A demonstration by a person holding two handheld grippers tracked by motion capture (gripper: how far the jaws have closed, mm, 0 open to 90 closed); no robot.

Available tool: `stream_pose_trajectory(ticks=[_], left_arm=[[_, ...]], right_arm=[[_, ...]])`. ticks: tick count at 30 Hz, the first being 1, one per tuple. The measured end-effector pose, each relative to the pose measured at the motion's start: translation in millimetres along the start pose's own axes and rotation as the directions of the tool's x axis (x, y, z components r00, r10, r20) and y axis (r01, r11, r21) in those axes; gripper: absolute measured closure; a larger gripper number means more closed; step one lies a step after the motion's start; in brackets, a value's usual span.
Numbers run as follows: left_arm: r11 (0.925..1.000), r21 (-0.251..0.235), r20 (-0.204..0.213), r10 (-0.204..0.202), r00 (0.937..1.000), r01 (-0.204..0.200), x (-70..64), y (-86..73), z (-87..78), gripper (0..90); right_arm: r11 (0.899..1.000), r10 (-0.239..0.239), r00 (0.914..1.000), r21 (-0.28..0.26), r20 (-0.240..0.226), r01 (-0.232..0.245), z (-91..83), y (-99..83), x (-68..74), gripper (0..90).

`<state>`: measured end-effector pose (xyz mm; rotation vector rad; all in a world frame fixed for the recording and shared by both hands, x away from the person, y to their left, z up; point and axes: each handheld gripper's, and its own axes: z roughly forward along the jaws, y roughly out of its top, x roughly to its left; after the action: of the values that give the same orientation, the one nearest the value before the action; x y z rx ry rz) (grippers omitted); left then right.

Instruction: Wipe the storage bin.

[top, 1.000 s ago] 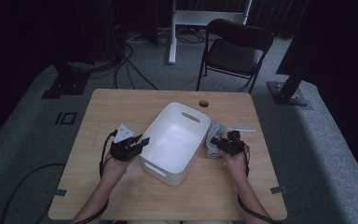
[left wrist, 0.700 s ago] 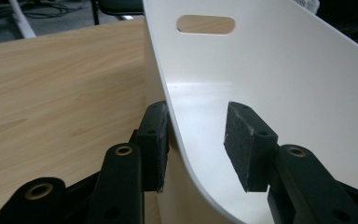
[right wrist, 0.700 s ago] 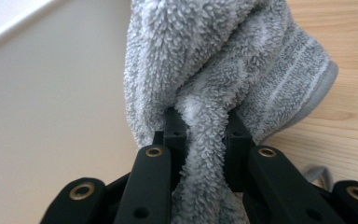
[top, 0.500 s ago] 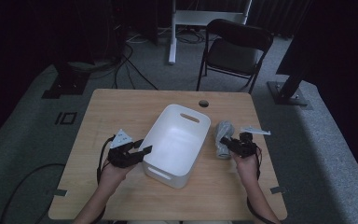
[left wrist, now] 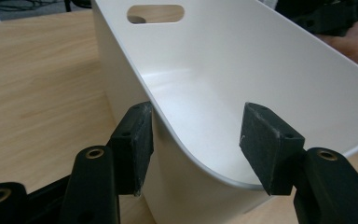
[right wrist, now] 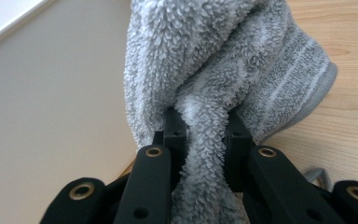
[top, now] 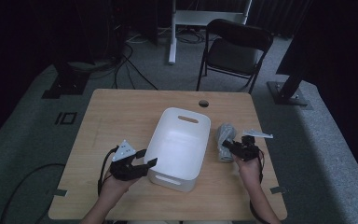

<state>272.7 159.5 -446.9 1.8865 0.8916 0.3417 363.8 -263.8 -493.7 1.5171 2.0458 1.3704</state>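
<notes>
Dark studio floor, grey carpet, black folding chair (top: 235, 49) behind light wooden table (top: 121, 116) with a round cable hole (top: 203, 103) at the far edge.

Left side: left gripper (top: 145, 162) (grey three-cornered plate on top, cable trailing back to the wrist) at the near-left corner of white rectangular plastic tub (top: 179, 140). Jaws spread wide, straddling the tub's rounded corner rim. Left gripper view: one pad (left wrist: 135, 140) outside the wall, right against it or just off it (cannot tell which), other pad (left wrist: 265, 140) inside over the cavity, clear of the wall. Not clamped.

Centre: tub flat on the table, long axis slightly skewed, slot handle (top: 187, 119) in the far wall. Interior bare as far as visible.

Right side: grey terry towel (top: 224, 140), bunched up, lying on the table just beside the tub's right wall. Right gripper (top: 227, 145) closed onto a fold of it. Right gripper view: both pads pinching a ridge of the pile, towel (right wrist: 223, 60) bulging up past the jaws, striped hem visible at one side, tub wall (right wrist: 51, 116) close alongside. Bulk of the towel resting on wood, pinched ridge drawn up.

Grey plate (top: 257, 134) of the right gripper sticking out toward the table's right edge.
</notes>
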Motion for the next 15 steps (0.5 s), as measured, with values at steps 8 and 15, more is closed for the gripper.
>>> stream_pose_trajectory(ticks=[8,15], left_arm=[[0.9991,-0.021,0.036,0.036,0.9987,-0.036,-11.3,-3.8,-6.7,39.4],[0.9926,-0.1,0.084,0.077,0.9935,-0.069,10.3,8.6,-11.5,39.0]], right_arm=[[1.0,-0.008,1.0,0.003,-0.004,0.008,0.7,-0.2,2.7,76.7],[1.0,-0.02,0.9997,0.004,-0.011,0.02,-3.0,-1.0,4.9,76.6]])
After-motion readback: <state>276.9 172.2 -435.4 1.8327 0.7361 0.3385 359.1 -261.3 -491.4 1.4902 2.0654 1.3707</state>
